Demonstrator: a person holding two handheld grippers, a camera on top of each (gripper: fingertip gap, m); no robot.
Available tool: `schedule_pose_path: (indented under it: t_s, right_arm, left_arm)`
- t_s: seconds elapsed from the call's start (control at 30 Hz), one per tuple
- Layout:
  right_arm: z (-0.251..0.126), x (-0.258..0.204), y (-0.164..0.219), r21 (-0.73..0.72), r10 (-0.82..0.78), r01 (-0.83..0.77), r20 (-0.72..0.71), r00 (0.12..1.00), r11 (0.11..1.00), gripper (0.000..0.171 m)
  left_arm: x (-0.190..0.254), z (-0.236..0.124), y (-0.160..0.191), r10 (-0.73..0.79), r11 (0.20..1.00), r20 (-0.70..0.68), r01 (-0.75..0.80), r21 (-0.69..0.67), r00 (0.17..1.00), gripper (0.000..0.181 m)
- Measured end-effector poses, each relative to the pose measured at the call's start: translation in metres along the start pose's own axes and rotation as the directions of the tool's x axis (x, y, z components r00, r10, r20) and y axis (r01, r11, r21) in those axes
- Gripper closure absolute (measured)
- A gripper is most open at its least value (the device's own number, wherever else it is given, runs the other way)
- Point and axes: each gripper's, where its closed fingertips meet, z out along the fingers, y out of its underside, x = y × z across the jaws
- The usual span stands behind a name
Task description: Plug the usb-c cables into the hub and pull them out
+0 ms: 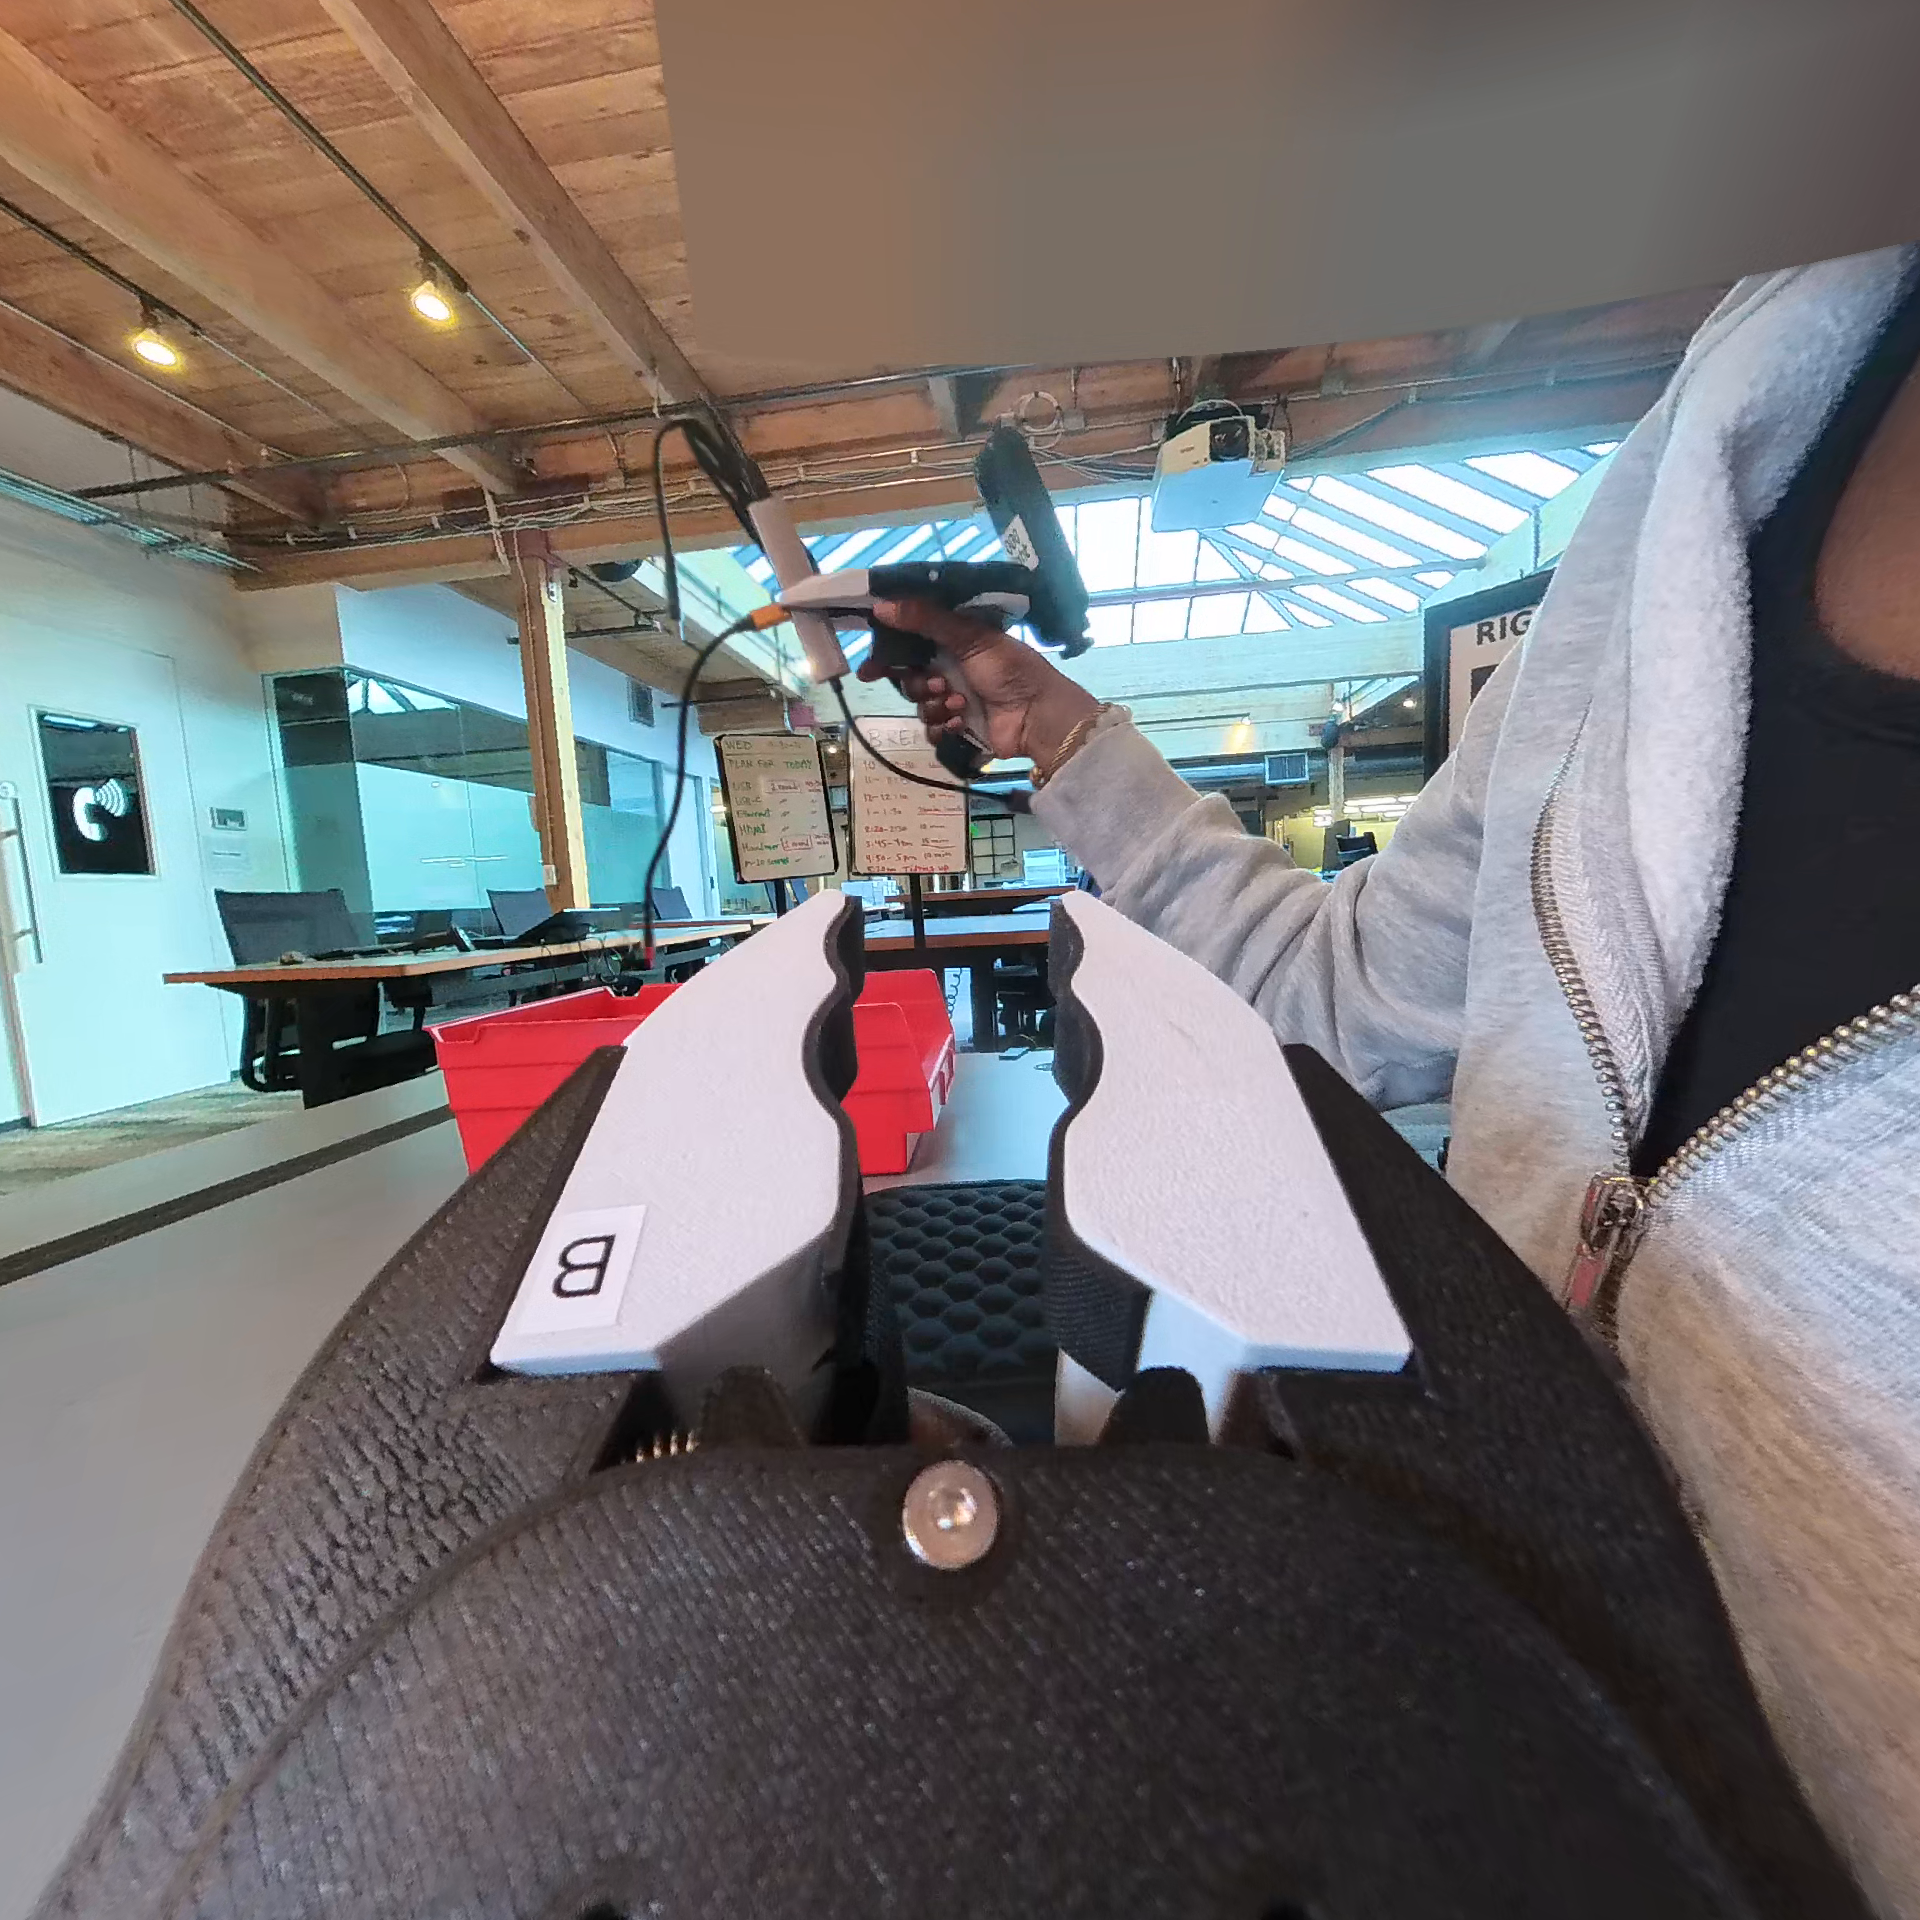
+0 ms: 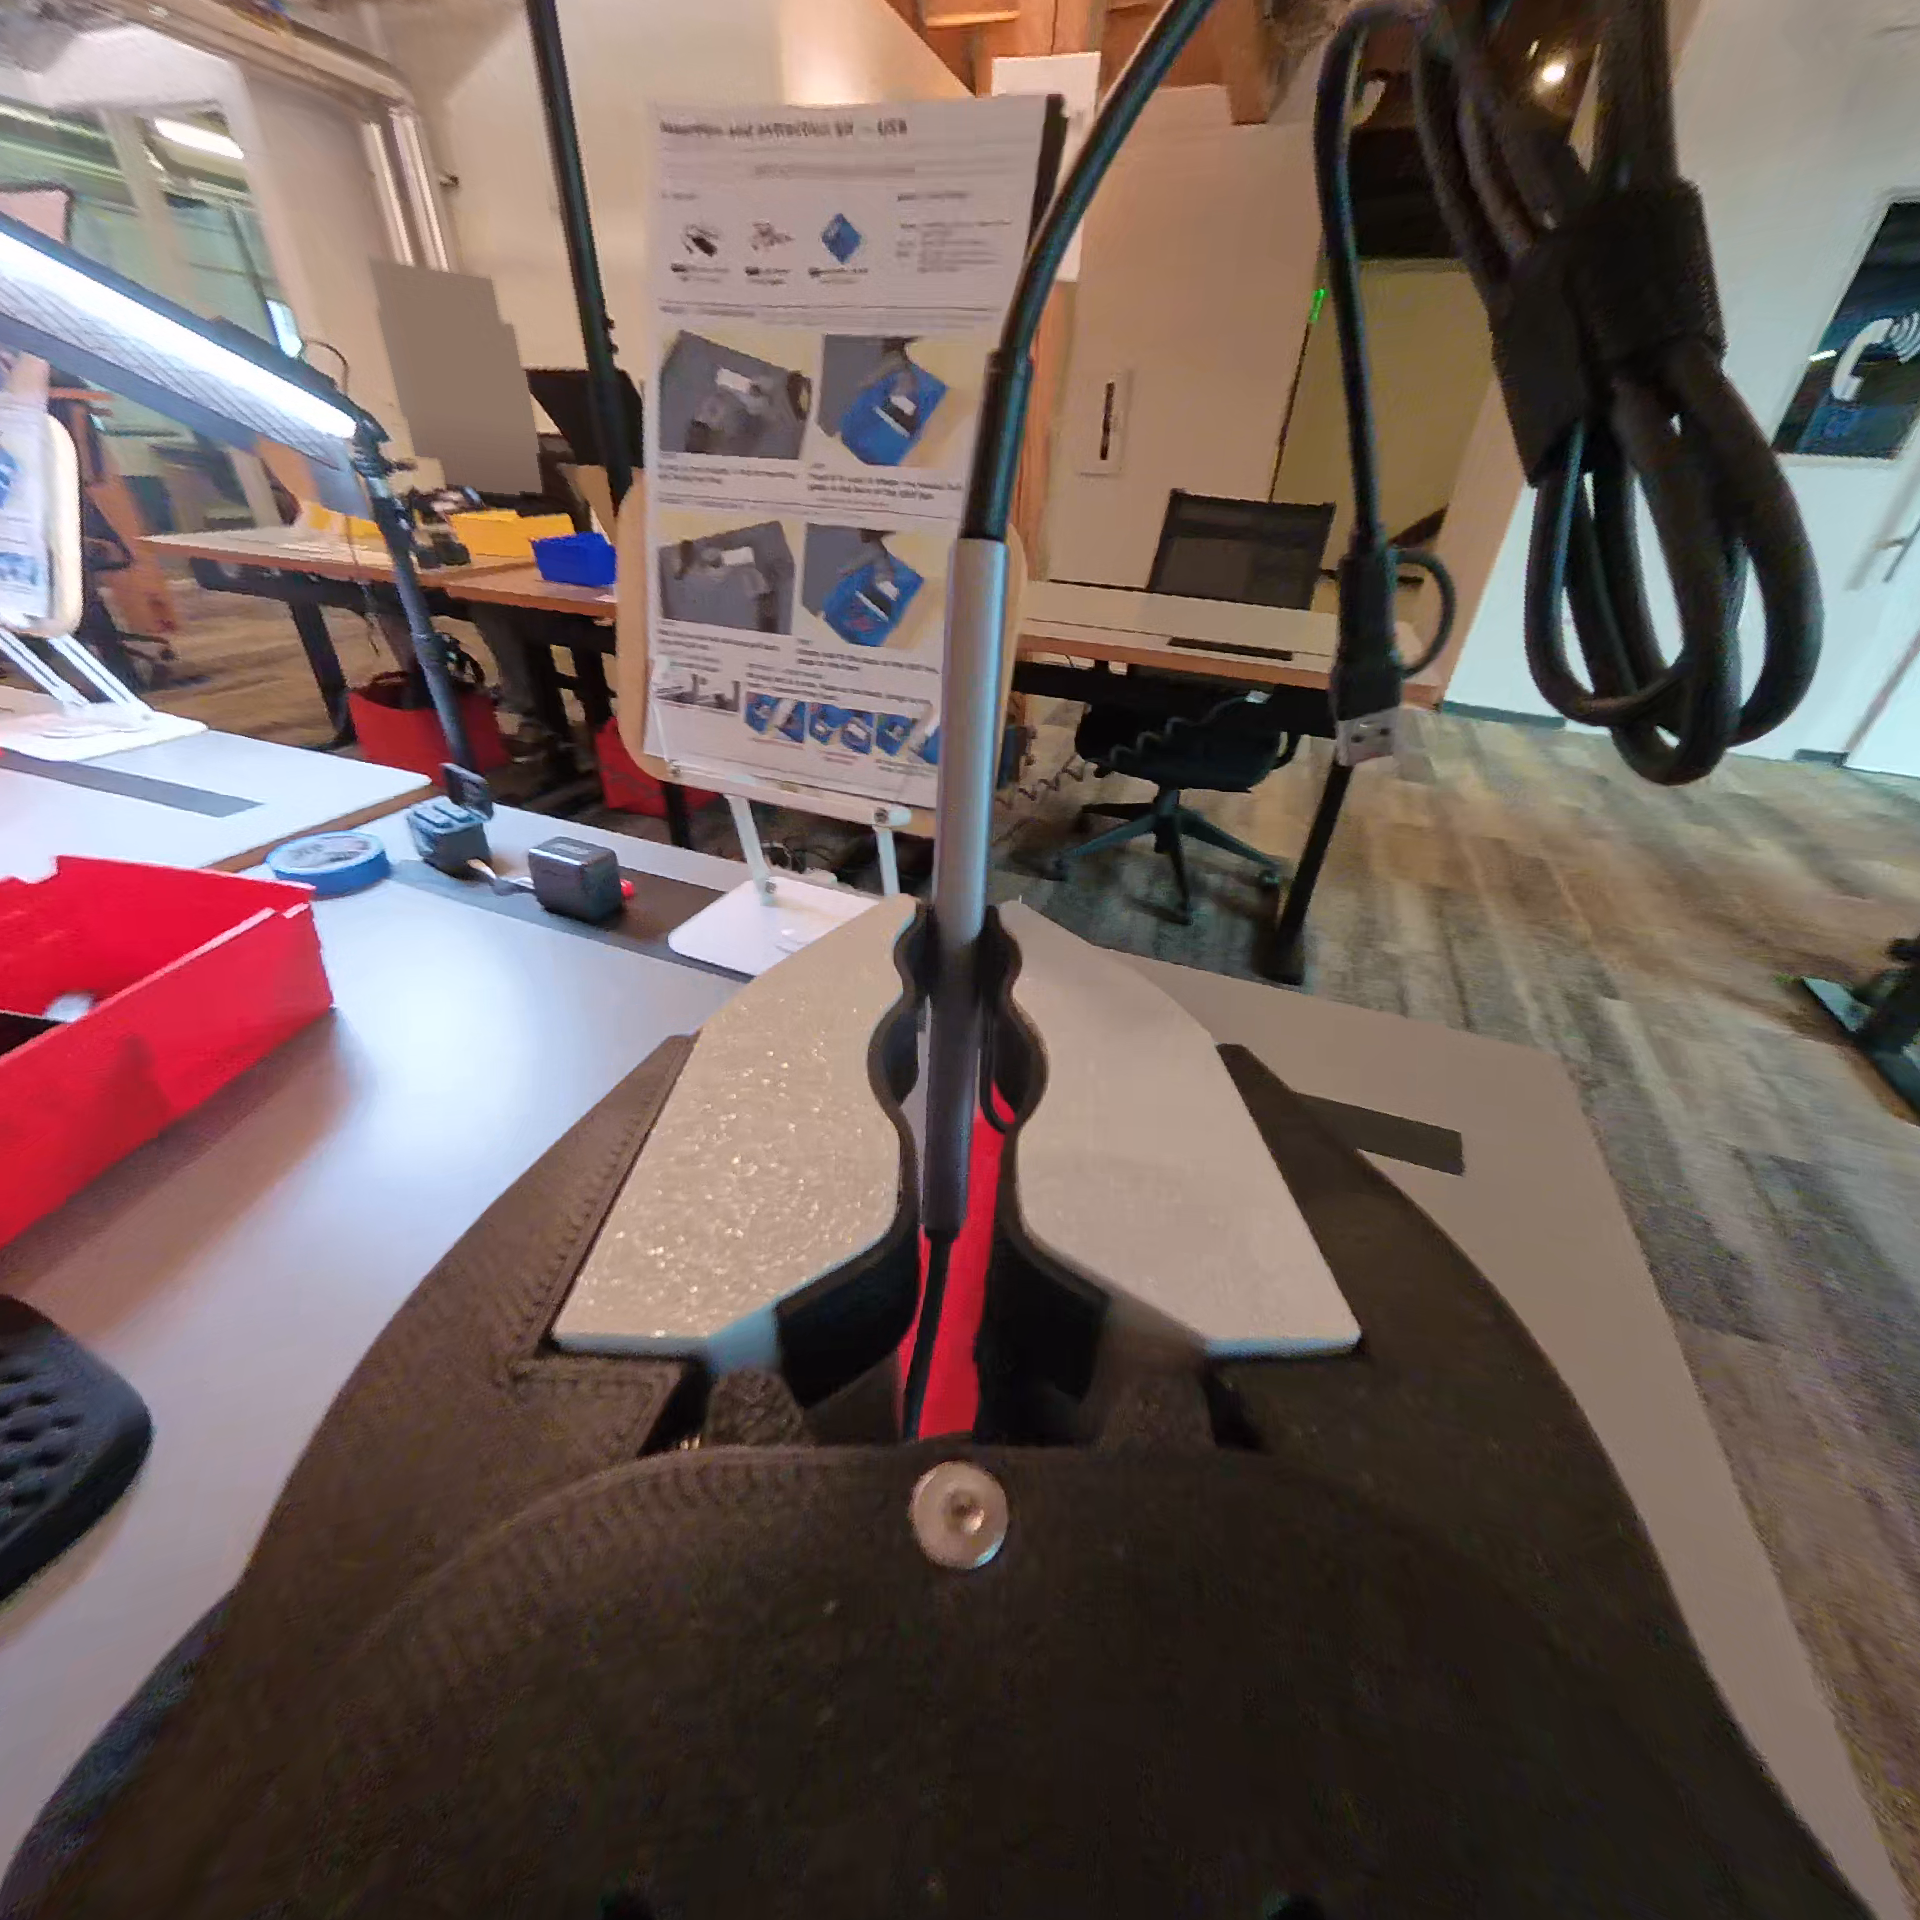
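Observation:
My right gripper is shut on a slim grey hub, which stands upright between the fingers and sticks out above the tips. A black cable runs up from the hub's top end, and another leaves its lower end between the fingers. In the left wrist view the right gripper is held high in the air with the hub in it, and black cables dangle down toward the red bin. My left gripper is open and empty, level above the table.
A coiled black cable bundle with a USB-A plug hangs at upper right. On the grey table are the red bin, blue tape, a grey charger and an instruction sheet on a stand. A person's grey sleeve is at right. The tips of one gripper are about 40 centimeters away from the tips of the other.

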Motion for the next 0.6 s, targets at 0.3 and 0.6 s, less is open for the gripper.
schedule_pose_path:
  t_s: [0.3,0.6]
  right_arm:
    - [0.012,0.024,0.103,-0.362,-0.049,0.052,0.016,0.999,0.931,0.162]
    - [0.033,0.009,0.159,-0.178,-0.013,0.055,0.227,0.974,0.982,0.162]
  left_arm:
    - [0.0,0.0,0.0,-0.002,1.0,0.002,0.002,0.0,1.0,0.147]
    - [-0.002,-0.001,0.0,-0.014,1.0,0.006,0.013,0.004,1.0,0.147]
